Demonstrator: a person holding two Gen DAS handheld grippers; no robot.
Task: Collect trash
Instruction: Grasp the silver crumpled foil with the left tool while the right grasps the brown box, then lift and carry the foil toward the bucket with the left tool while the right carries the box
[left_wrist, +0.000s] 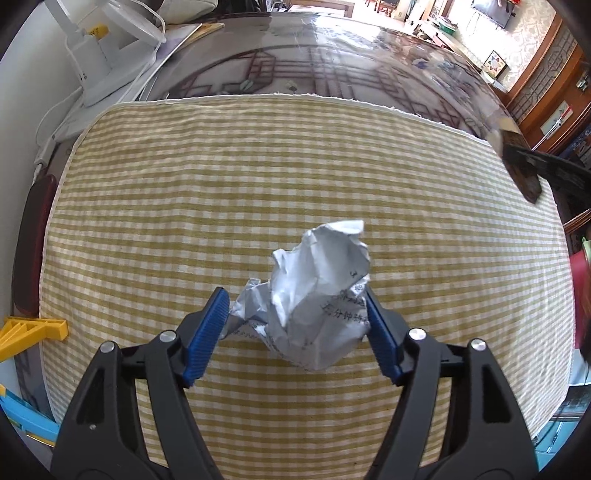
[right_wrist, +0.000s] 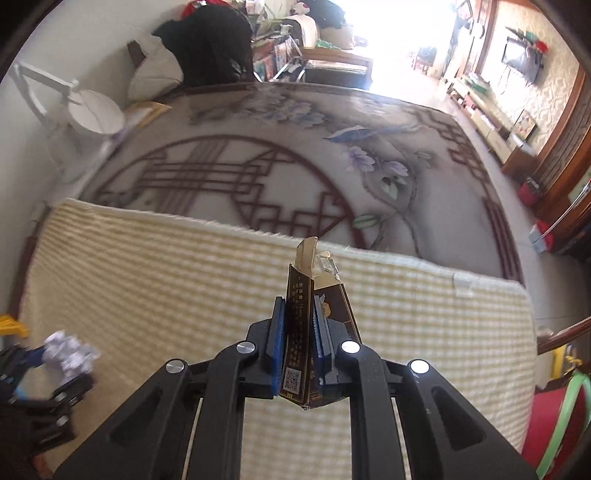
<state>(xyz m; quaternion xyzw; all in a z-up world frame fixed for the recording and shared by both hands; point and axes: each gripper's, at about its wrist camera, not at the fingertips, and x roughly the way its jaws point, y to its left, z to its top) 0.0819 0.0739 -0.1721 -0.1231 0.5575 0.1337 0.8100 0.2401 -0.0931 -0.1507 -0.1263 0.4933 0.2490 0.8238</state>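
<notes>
Gripping the flattened dark brown cardboard carton with gold print (right_wrist: 301, 328), the right gripper (right_wrist: 298, 332) has its two blue ribbed pads (right_wrist: 277, 339) drawn narrow against the carton's sides, one pad on each face; the carton stands up past the fingertips, its torn gold flap at the far end and a small printed code square on the face nearest the camera. Beside it, the left gripper (left_wrist: 295, 317) holds its jaws at a middling width around one crumpled ball of white printed paper (left_wrist: 314, 291): the right pad (left_wrist: 380, 332) lies against the ball's printed side, while the left pad (left_wrist: 207, 332) touches only a thin crease of paper at its tip, so whether the pads truly press on the ball cannot be told. Seen from the right wrist camera, that same ball and left gripper show blurred at the lower left of the right jaws. Under both grippers lies one yellow-and-white checked cloth (left_wrist: 258, 166), the ball resting on it between the left jaws. Left of the left jaws, at the cloth's edge, sits one yellow plastic bracket (left_wrist: 33, 330). Beyond the cloth's frayed far hem stretches a glossy table top with a dark red lattice and flower pattern (right_wrist: 258, 177), and at its far left corner stands one white plastic stand with a round bowl-shaped top (left_wrist: 107, 40).
</notes>
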